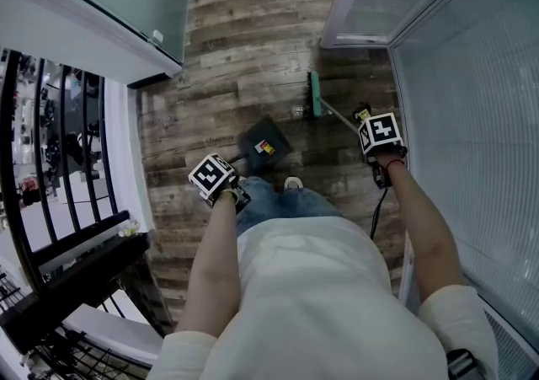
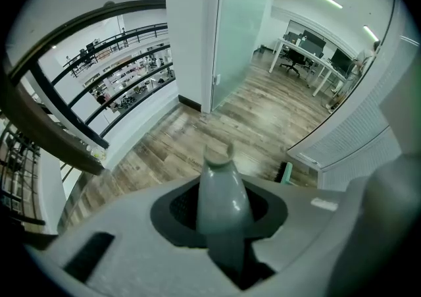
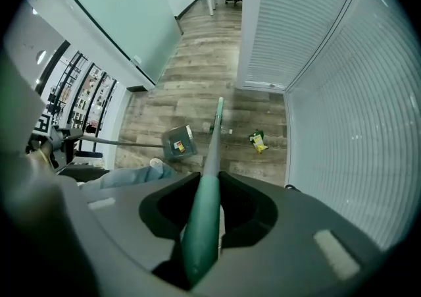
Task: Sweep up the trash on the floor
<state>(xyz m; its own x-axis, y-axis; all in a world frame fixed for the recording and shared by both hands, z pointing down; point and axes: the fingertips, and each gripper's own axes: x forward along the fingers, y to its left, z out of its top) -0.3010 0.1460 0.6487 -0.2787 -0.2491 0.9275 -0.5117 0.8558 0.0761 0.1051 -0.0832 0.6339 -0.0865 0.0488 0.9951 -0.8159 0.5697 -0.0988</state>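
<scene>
Trash first: a crumpled green-and-yellow wrapper [image 3: 256, 141] lies flat on the wood-plank floor [image 3: 197, 72], off to the right of the dustpan [image 3: 179, 142], w/ the broom [image 3: 212, 151] pole crossing btwn the two. The dustpan's dark grey w/ a sticker on its face, pan down on the planks just beyond the person's shoe [image 3: 156, 164]. The broom has a green grip and a slim pole, and its green broom head [image 1: 315, 93] sits on the floor past the dustpan, up and right of it. Now the jaws: the right gripper [image 1: 375, 130] is clenched on the broom's green grip, which runs straight out through the gap twd the floor. The wrapper is well apart from those jaws, near the pole's far end. The left gripper [image 1: 227, 187] is clamped round the dustpan's grey handle [image 2: 218, 190], notched top poking up btwn the jaws. Views differ: only the right gripper view gives the wrapper plainly, plus the dustpan's long handle running left from the pan. The left gripper view catches just a sliver of the broom head, and desks [image 2: 309, 58] far beyond the dustpan. The head view takes in both arms and both marker cubes at once.
</scene>
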